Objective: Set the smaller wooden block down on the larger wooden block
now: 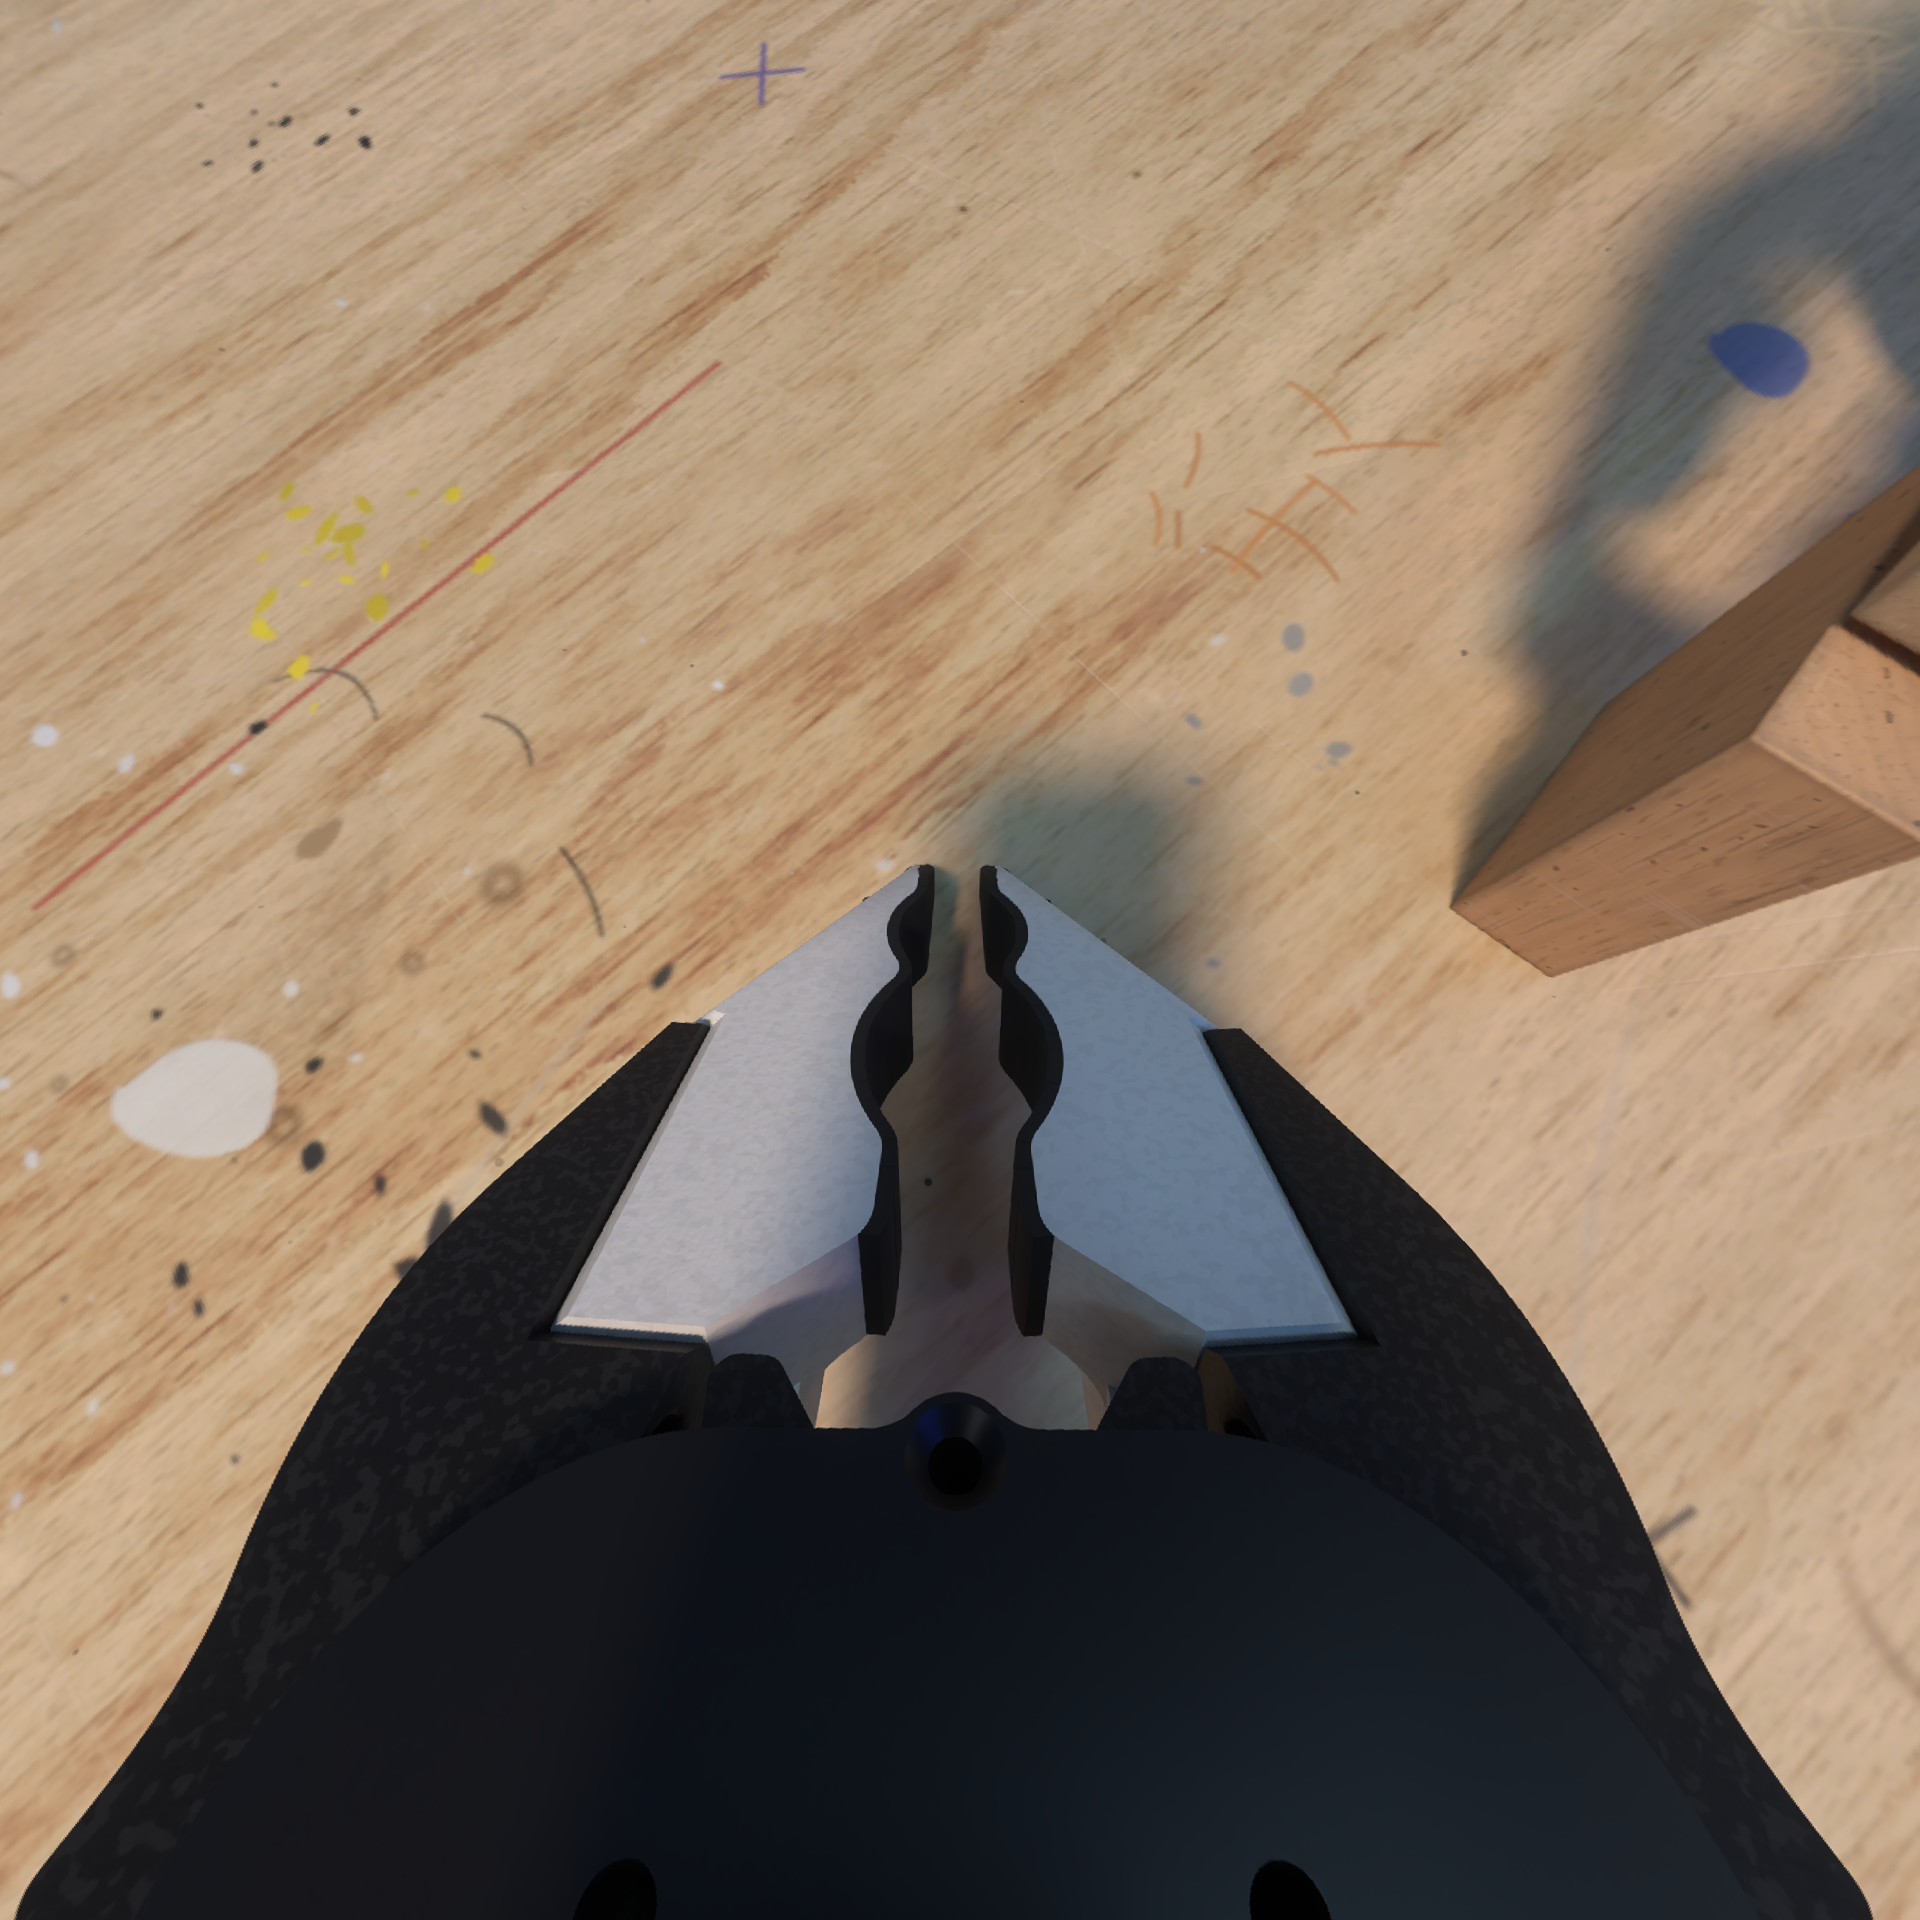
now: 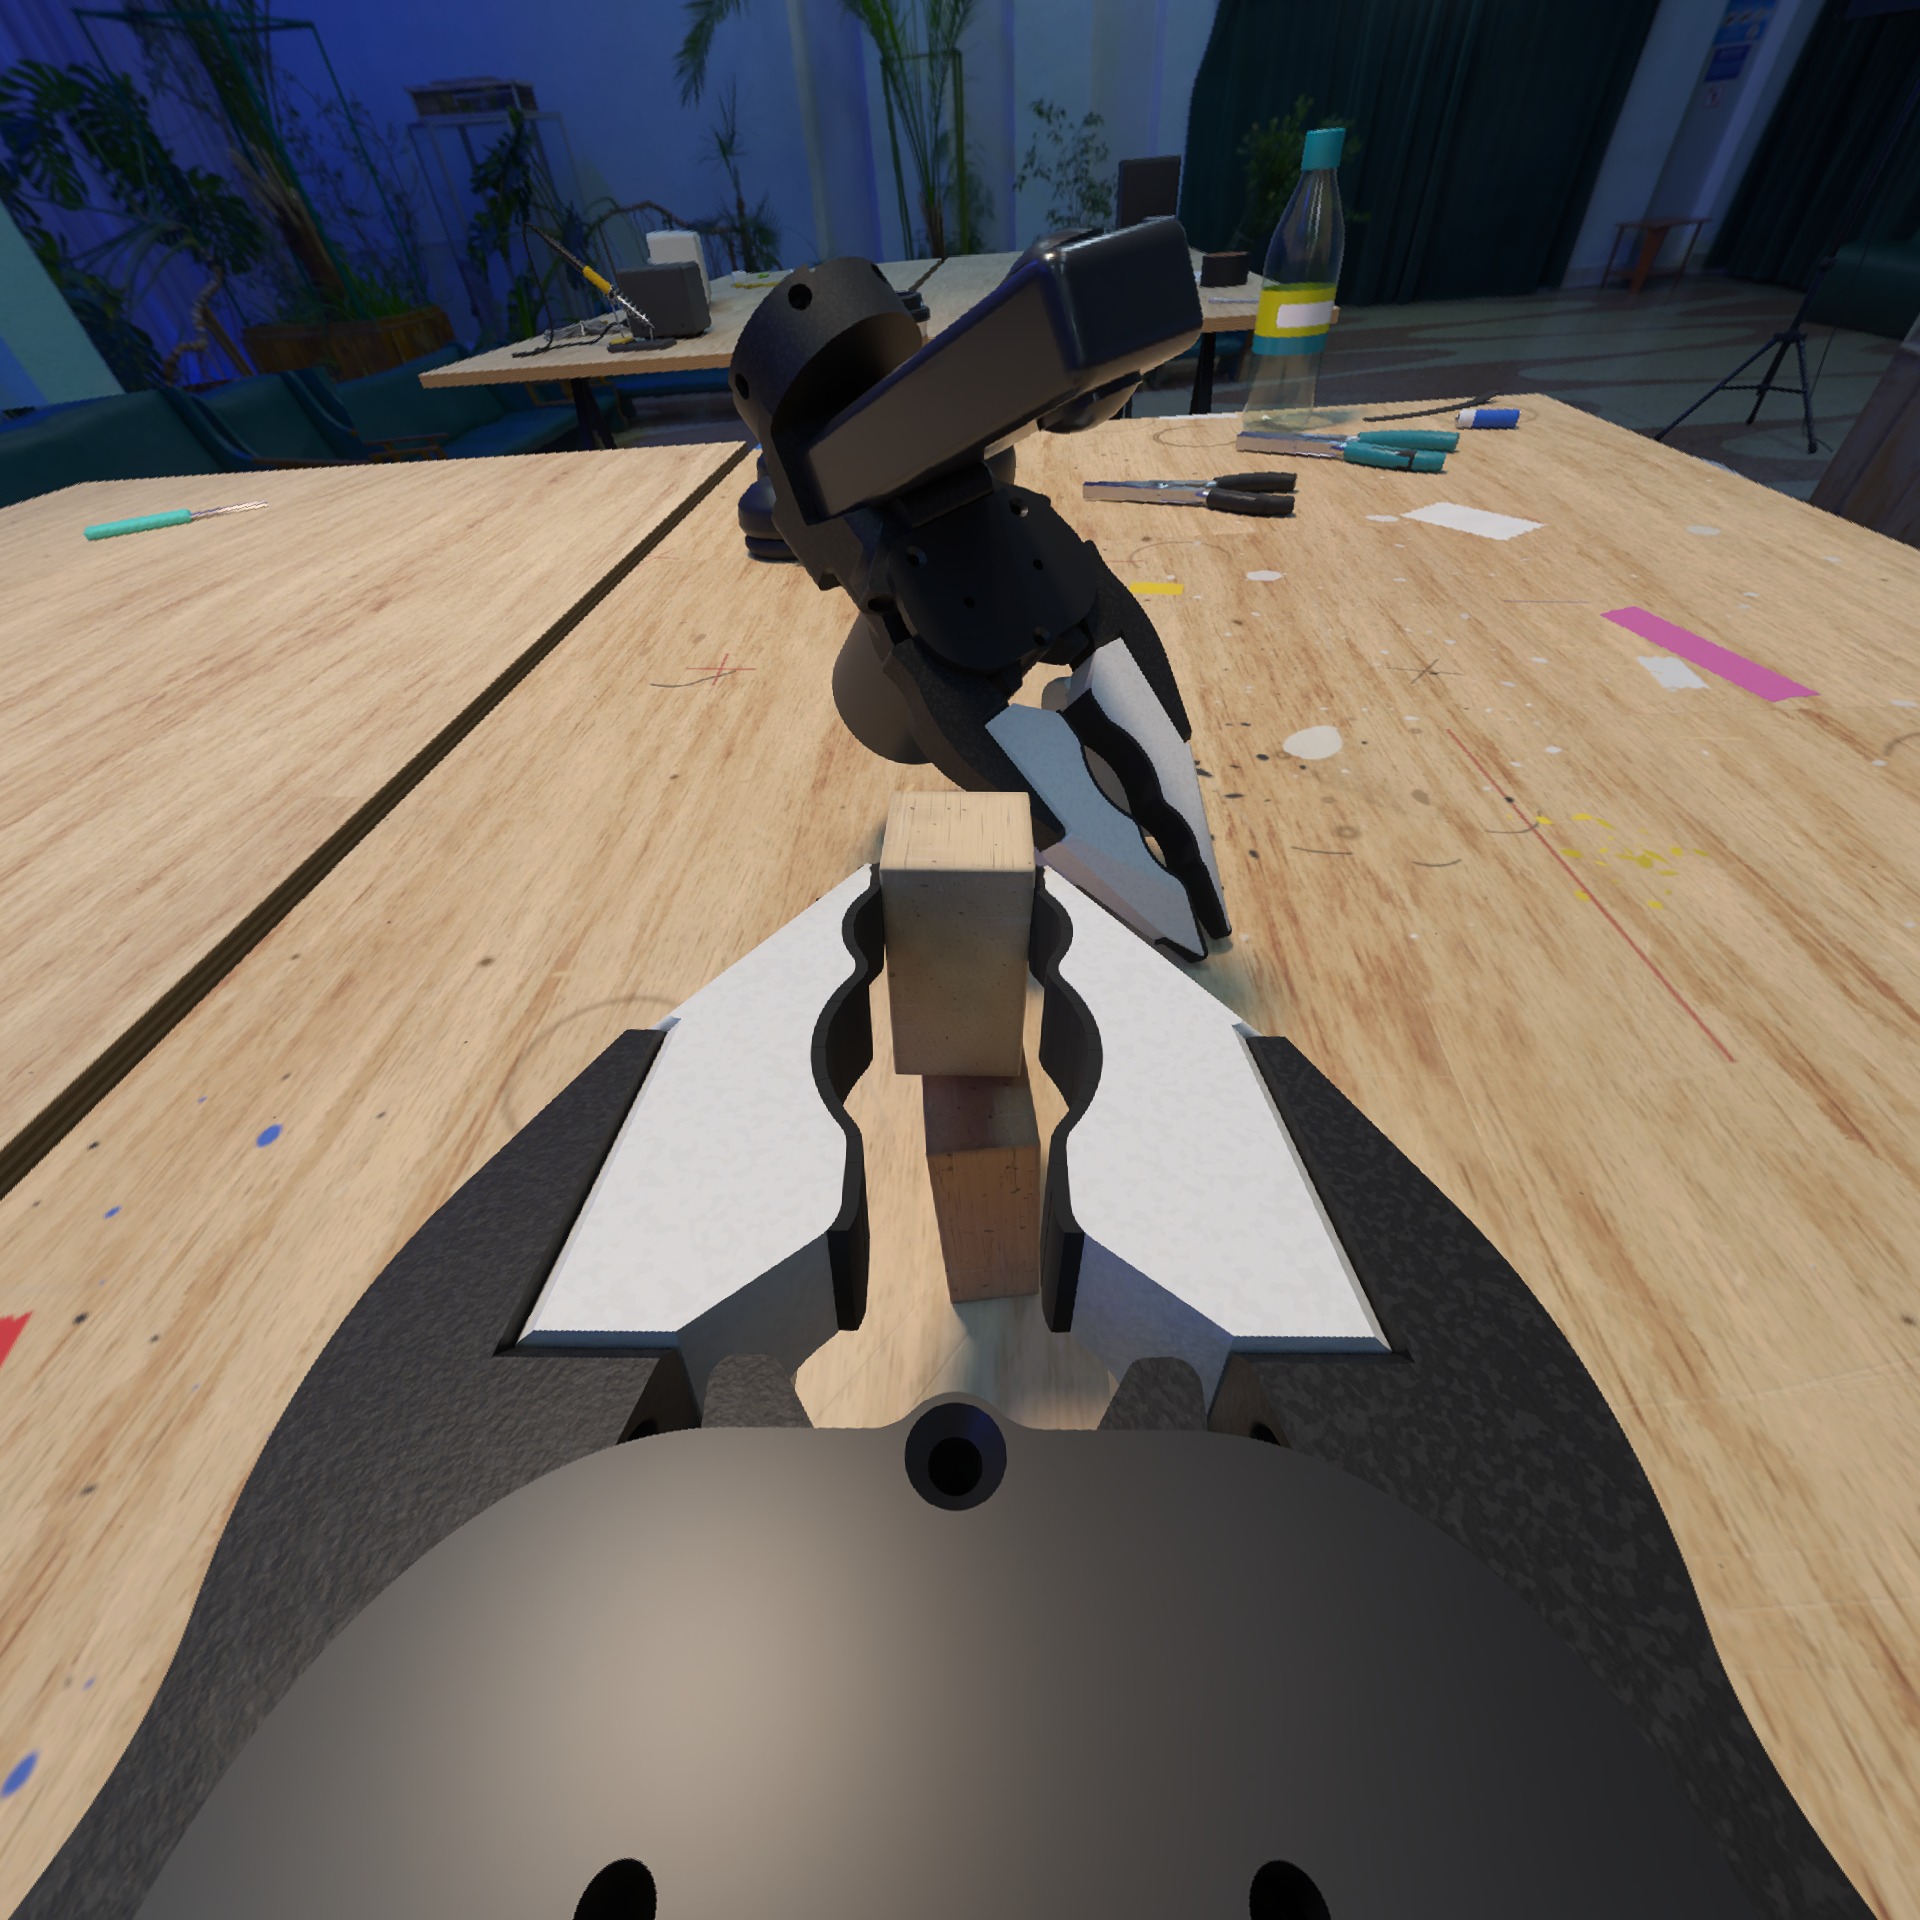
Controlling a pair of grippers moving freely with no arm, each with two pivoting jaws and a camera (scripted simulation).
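Observation:
My right gripper (image 2: 958,883) is shut on the smaller, pale wooden block (image 2: 956,935) and holds it upright at its fingertips. The larger, browner block (image 2: 985,1210) stands on the table right under it. The pale block's underside meets its top; I cannot tell whether they touch. My left gripper (image 1: 956,873) is shut and empty, pointing down at bare table. The larger block (image 1: 1662,831) lies to its right, cut off by the frame edge. In the right wrist view the left gripper (image 2: 1195,935) hangs tilted just behind and right of the blocks.
A wooden table (image 2: 416,1039) with paint spots and a dark seam (image 2: 416,790) on the left. At the far right stand a bottle (image 2: 1294,281), black-handled pliers (image 2: 1195,494) and teal-handled pliers (image 2: 1351,447). A teal screwdriver (image 2: 177,516) lies far left, and pink tape (image 2: 1704,652) is stuck on the right.

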